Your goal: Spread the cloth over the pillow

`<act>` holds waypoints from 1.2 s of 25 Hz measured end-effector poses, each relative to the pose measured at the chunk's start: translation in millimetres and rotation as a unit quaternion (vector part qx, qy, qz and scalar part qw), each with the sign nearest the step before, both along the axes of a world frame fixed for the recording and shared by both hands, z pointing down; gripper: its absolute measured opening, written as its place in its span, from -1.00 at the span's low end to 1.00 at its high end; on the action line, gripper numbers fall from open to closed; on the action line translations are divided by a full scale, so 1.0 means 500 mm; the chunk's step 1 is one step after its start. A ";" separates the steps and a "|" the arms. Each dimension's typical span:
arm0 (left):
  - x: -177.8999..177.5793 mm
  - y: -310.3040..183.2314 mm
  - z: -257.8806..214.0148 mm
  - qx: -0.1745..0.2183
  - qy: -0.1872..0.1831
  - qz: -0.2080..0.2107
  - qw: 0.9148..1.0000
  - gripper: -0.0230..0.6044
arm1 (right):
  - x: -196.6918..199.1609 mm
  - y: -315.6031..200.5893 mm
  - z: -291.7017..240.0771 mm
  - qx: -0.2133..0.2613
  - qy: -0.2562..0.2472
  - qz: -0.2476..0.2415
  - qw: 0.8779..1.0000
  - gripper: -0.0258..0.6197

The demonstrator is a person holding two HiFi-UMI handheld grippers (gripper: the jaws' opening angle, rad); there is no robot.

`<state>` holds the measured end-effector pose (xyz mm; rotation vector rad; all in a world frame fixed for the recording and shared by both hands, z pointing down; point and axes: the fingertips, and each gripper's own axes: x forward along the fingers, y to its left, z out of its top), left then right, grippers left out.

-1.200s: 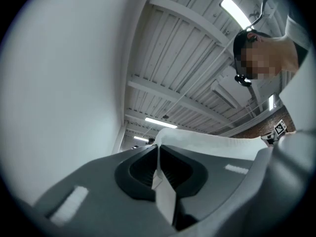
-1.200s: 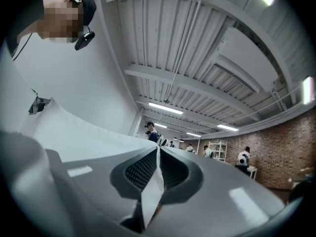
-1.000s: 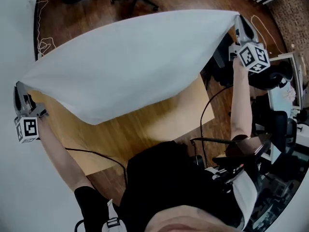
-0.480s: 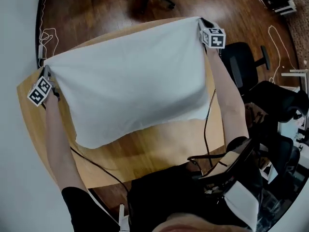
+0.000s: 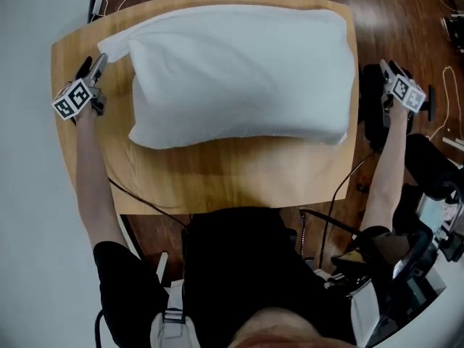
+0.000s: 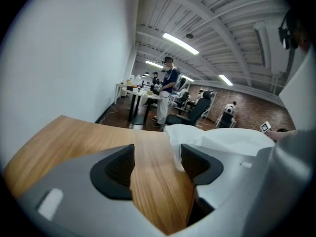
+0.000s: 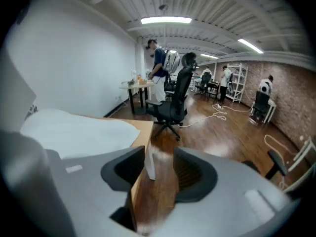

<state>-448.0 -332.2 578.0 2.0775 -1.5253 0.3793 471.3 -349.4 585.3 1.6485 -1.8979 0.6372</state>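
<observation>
The white cloth (image 5: pixel 239 64) lies draped over the pillow on the wooden table (image 5: pixel 217 183). The pillow shows only as a plump shape under it. My left gripper (image 5: pixel 96 64) is low over the table's left end, beside the cloth's far-left corner. Its jaws have just been opening, and in the left gripper view (image 6: pixel 157 157) bare wood lies between them, with the cloth corner (image 6: pixel 173 137) loose beside the right pad. My right gripper (image 5: pixel 383 69) hangs just past the table's right edge. Its jaws (image 7: pixel 159 164) have also just been opening, and a thin white strip (image 7: pixel 149 164) hangs free between them.
A black office chair (image 5: pixel 371 111) stands right beside my right gripper, off the table's right edge. Another black chair (image 7: pixel 173 102) stands on the wooden floor ahead of that gripper. A white wall runs along the left. People stand at desks (image 6: pixel 168 83) far across the room.
Both grippers came down from holding the cloth stretched in the air. The cloth has settled over the pillow, and both jaws have opened and let go of its corners.
</observation>
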 end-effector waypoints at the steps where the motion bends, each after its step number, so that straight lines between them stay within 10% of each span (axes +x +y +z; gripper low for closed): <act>1: 0.007 0.027 -0.007 0.006 0.011 0.023 1.000 0.04 | 0.008 0.049 -0.021 0.017 -0.025 -0.006 1.000 -0.35; 6: -0.002 0.015 -0.168 0.123 0.150 -0.007 0.981 0.10 | -0.136 0.330 -0.024 -0.010 -0.068 -0.083 0.994 -0.36; 8: 0.082 0.003 -0.242 0.144 0.157 0.056 0.976 0.09 | -0.225 0.391 -0.059 0.001 -0.078 -0.136 0.988 -0.36; 13: 0.162 0.321 -0.098 -0.021 -0.002 0.294 0.956 0.09 | -0.332 0.574 -0.011 -0.062 -0.030 -0.241 0.968 -0.35; 18: 0.218 0.568 0.077 -0.153 -0.030 0.314 0.936 0.01 | -0.332 0.671 0.066 -0.123 0.022 -0.264 0.956 -0.12; 22: 0.223 0.570 0.062 -0.141 -0.045 0.273 0.951 -0.78 | -0.342 0.597 0.135 -0.161 0.091 -0.273 0.944 -0.27; 23: 0.221 0.574 0.049 -0.131 -0.043 0.263 0.955 -0.83 | -0.341 0.590 0.144 -0.171 0.096 -0.286 0.938 -0.91; 30: 0.226 0.685 0.018 -0.122 -0.028 0.267 0.955 -0.90 | -0.306 0.706 0.042 -0.171 0.100 -0.281 0.939 -0.92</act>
